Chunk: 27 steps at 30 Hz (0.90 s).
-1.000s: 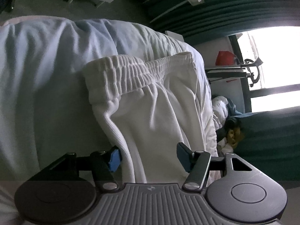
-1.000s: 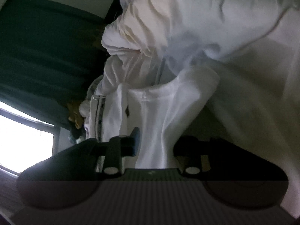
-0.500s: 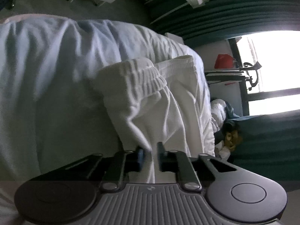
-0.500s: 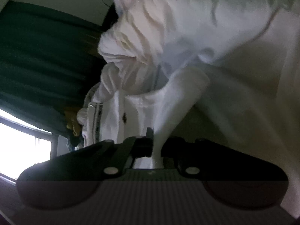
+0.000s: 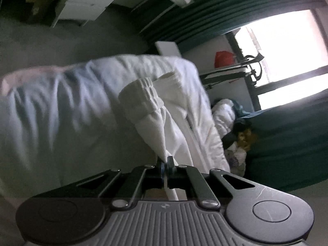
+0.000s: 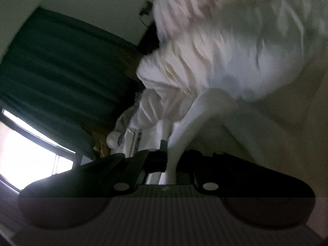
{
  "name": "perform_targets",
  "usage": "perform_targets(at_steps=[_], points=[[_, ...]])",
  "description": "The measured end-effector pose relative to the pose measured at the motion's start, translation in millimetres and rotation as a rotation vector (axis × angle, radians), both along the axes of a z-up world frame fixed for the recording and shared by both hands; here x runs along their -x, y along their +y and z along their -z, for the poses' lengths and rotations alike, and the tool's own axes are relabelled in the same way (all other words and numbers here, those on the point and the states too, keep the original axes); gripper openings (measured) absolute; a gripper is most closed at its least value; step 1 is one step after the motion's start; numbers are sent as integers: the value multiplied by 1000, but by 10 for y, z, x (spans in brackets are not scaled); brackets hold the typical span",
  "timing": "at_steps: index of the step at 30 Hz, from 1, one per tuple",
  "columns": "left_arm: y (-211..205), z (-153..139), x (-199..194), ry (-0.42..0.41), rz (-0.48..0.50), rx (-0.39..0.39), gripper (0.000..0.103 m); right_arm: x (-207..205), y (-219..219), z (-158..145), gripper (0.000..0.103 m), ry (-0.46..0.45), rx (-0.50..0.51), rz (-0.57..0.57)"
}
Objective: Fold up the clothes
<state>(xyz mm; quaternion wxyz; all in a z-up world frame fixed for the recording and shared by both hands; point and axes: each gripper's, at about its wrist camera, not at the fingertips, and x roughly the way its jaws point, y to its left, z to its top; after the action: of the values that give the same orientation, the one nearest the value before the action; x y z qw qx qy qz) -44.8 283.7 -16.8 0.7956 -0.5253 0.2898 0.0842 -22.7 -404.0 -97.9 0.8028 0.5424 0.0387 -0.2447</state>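
- Along the lower edge of the left wrist view: left gripper, jaws closed tight on a pinch of white cloth; blue pads pressed together with the fabric drawn between them
- White shorts: ribbed elastic waistband bunched at the upper end, body of the garment pulled into a taut cone running down to the pinch point; lies on the bed, partly lifted by the grip
- Bed cover: pale, heavily creased, spread to the left of and behind the shorts; blurred
- Background of same view: dark green curtain above, bright window at right, red item on a shelf beside it, mixed heap of clothing to the right of the bed
- Right wrist view, lower centre: right gripper, jaws closed on a fold of white cloth, which passes between the fingers and rises in a ridge up and to the right
- White garment in that grip: same white fabric, whether the same shorts cannot be told for certain
- Rumpled pale bedding above it, blurred
- Left portion: dark green curtain, window at lower left
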Motion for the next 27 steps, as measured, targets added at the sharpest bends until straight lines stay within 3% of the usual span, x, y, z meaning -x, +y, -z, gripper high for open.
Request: perform_targets(at_steps=[5,10,14,18,23,27], points=[[10,-221,-314,-26,-12,-33,2,5,59,-277,5,-5,76,32],[52,-313,-992,-14,-40,-35,2,-455,-41,-471,5,8,90,19],[50,-272,-1903,-23,-56,-82,2,-1290,-188,-653,5,40,182,-58],[14,-24,-2907,38,-50,-138,2,-2280,-200,-686,5,116,291,-105],[-20,477,-3905,122,-45,-214,3,-3430,-170,-372,6,289,430,-173],[-84,743,-4366,171,-2,-297,6,-3935,-145,-62,6,371,508,-262]])
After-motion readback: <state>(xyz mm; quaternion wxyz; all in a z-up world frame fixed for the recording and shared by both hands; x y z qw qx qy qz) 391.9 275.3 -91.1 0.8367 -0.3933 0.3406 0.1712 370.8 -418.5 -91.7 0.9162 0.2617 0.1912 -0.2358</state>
